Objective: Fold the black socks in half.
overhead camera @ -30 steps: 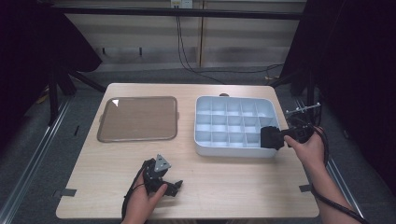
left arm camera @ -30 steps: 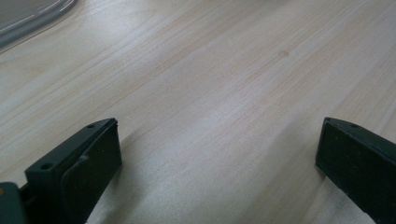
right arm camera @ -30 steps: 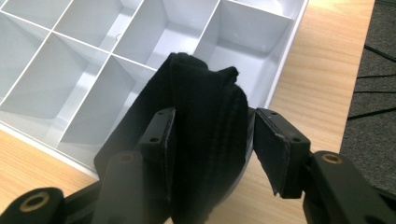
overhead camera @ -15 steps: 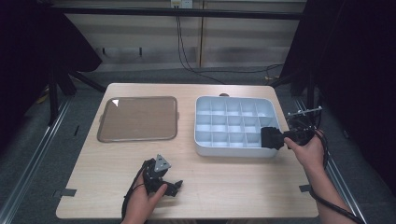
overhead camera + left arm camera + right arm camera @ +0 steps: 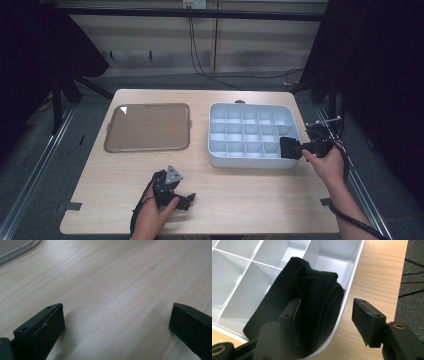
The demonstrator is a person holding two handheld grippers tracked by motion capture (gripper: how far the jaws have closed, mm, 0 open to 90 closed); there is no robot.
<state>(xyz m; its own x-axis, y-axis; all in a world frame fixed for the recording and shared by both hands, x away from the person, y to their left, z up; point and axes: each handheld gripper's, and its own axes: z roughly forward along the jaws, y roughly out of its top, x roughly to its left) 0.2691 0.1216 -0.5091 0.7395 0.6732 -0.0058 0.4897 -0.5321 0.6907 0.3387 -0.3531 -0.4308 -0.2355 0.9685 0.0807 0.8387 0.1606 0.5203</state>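
A black folded cloth (image 5: 312, 295) lies in the near right corner compartment of the white divided box (image 5: 352, 282), and shows as a dark patch (image 5: 286, 145) in the high view. My right gripper (image 5: 327, 305) is open and straddles that corner's rim. One jaw is inside over the cloth, the other outside above the table. Its jaws have just been opening; the cloth's edge and the box wall sit between them unpressed. The right gripper (image 5: 299, 149) is at the box's right end. My left gripper (image 5: 186, 201) rests near the front edge, open (image 5: 117, 307) over bare wood.
A brown tray (image 5: 147, 127) lies on the table's left half, its corner (image 5: 15, 250) showing in the left gripper view. The other box compartments (image 5: 240, 130) look empty. Cables trail from both grippers. The table's right edge (image 5: 397, 290) is just beyond the box, with dark floor past it.
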